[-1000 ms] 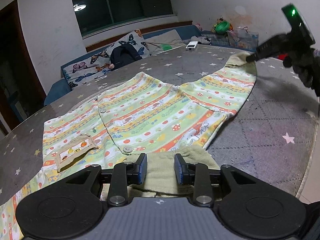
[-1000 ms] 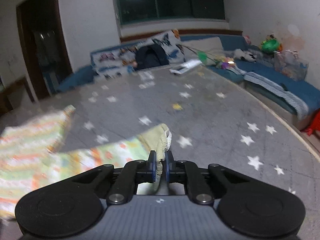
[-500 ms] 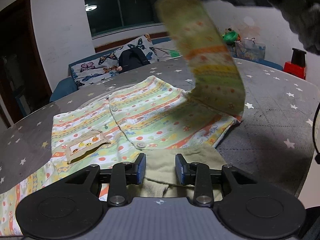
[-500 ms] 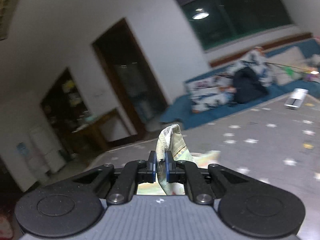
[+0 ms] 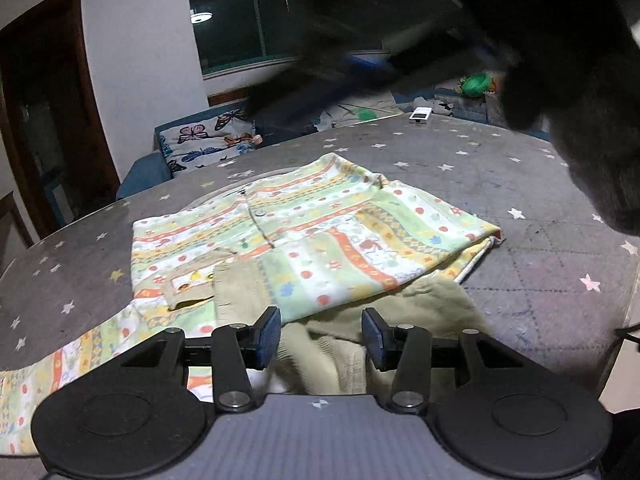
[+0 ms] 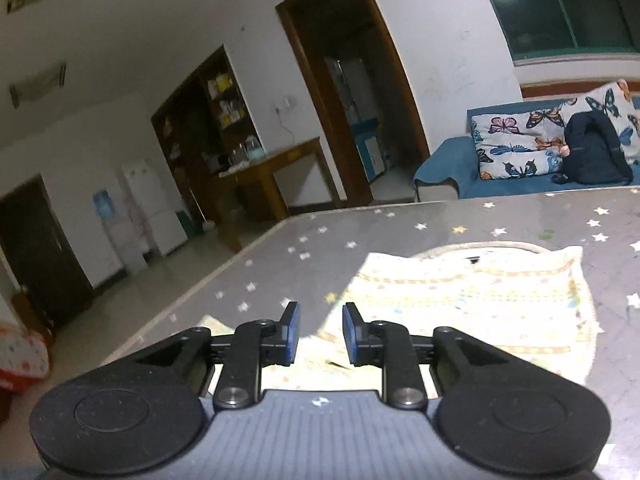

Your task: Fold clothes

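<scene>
A striped green, yellow and orange child's garment lies spread on the grey star-patterned table. Its right sleeve now lies folded across the front, cuff near the chest pocket. The olive collar bunches just ahead of my left gripper, which stands open over it. In the right wrist view my right gripper is open and empty above the garment. In the left wrist view that gripper and the hand holding it pass as a dark blur at the upper right.
A small white device lies at the table's far edge. Beyond it runs a blue sofa with butterfly cushions and a black backpack. The table's left edge drops to the floor, with a doorway and shelves behind.
My right gripper carried the sleeve up and over to the left, laid it across the garment's front, and opened, letting it go. My left gripper stayed open at the collar.
</scene>
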`<state>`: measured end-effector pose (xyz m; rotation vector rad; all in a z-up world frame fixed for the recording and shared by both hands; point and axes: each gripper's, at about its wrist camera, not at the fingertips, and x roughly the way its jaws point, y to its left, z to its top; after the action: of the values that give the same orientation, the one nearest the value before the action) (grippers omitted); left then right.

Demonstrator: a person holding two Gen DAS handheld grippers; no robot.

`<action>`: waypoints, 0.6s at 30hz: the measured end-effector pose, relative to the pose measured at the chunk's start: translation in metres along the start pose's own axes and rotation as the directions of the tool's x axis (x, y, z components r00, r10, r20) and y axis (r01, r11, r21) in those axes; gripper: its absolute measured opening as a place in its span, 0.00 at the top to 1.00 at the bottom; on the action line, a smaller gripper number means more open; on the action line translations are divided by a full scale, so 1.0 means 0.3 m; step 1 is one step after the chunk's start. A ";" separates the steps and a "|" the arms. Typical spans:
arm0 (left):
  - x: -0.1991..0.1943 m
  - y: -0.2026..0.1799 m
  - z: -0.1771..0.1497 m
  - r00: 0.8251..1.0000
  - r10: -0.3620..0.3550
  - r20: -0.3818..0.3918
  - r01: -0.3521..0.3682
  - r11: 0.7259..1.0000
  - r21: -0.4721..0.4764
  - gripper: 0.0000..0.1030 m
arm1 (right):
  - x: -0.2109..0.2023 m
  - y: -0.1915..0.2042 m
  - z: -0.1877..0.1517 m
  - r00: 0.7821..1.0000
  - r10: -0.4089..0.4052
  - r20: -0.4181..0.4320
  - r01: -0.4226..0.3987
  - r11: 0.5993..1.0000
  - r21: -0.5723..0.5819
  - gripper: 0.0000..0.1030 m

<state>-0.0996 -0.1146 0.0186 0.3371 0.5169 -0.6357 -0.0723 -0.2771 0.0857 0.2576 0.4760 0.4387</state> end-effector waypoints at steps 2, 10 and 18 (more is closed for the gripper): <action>-0.009 0.014 0.000 1.000 0.002 0.004 -0.002 1.000 -0.007 0.53 | -0.007 -0.048 -0.024 0.998 -0.048 -0.034 0.048 0.999 -0.008 0.78; -0.018 0.047 0.046 0.999 0.017 0.040 -0.016 0.999 -0.032 0.53 | -0.037 -0.239 -0.122 0.957 -0.239 -0.164 0.233 0.971 -0.055 0.78; 0.051 0.052 0.076 1.000 -0.006 0.011 0.006 0.998 -0.062 0.53 | -0.001 -0.305 -0.110 0.944 -0.296 -0.146 0.285 0.954 -0.093 0.78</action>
<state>-0.0711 -0.1202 0.0310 0.2732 0.5262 -0.6255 -0.0573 -0.3528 0.0266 0.0809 0.6431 0.1868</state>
